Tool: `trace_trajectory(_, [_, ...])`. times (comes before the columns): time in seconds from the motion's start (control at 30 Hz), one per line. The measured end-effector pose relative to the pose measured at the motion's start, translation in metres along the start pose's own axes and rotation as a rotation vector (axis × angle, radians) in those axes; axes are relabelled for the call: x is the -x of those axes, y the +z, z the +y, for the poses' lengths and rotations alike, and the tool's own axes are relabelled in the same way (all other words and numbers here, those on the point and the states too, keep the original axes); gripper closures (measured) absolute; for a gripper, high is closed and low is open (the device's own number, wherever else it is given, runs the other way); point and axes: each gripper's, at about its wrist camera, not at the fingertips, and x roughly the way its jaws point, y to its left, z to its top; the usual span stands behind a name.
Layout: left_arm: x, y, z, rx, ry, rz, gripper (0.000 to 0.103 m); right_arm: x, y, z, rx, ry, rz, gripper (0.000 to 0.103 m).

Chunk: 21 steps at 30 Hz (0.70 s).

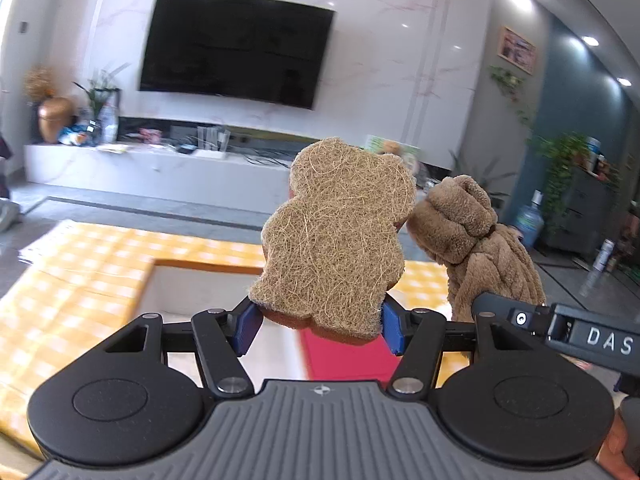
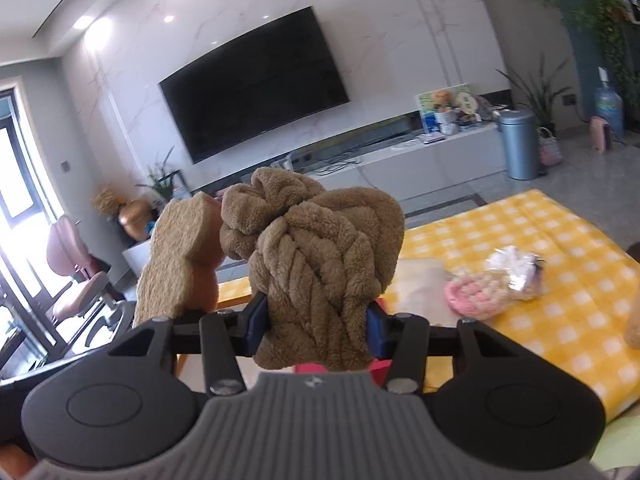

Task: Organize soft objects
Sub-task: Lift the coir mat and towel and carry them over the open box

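My left gripper (image 1: 318, 326) is shut on a bear-shaped scrub sponge (image 1: 336, 232), tan fibre face toward the camera, held up in the air above the table. My right gripper (image 2: 316, 328) is shut on a brown braided plush cloth (image 2: 320, 264), also held up. The two things are side by side, nearly touching: the plush cloth (image 1: 476, 236) shows right of the sponge in the left wrist view, and the sponge (image 2: 176, 264) shows left of the plush in the right wrist view. The right gripper's body (image 1: 560, 332) enters the left view at the right.
A table with a yellow checked cloth (image 2: 552, 280) lies below. On it are a pink braided soft item (image 2: 474, 294), a white bundle in clear wrap (image 2: 516, 266) and a red container (image 1: 344, 354) under the grippers. A TV (image 1: 236, 48) and cabinet stand beyond.
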Motion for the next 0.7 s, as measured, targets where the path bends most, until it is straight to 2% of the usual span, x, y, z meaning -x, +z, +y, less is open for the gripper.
trace_trajectory(0.23, [0.004, 0.01, 0.047, 0.046, 0.106, -0.02, 0.034, -0.037, -0.017, 0.065, 0.121, 0.052, 0.057, 0.054])
trace_trajectory(0.4, [-0.005, 0.002, 0.081, 0.094, 0.133, 0.017, 0.034, -0.068, -0.04, 0.097, 0.17, 0.074, 0.138, 0.054])
trace_trajectory(0.6, [-0.015, -0.019, 0.119, 0.155, 0.138, 0.096, 0.034, -0.124, -0.081, 0.111, 0.243, -0.009, 0.29, 0.054])
trace_trajectory(0.7, [-0.013, -0.022, 0.118, 0.136, 0.171, 0.098, 0.034, -0.15, -0.102, 0.117, 0.293, -0.087, 0.347, 0.054])
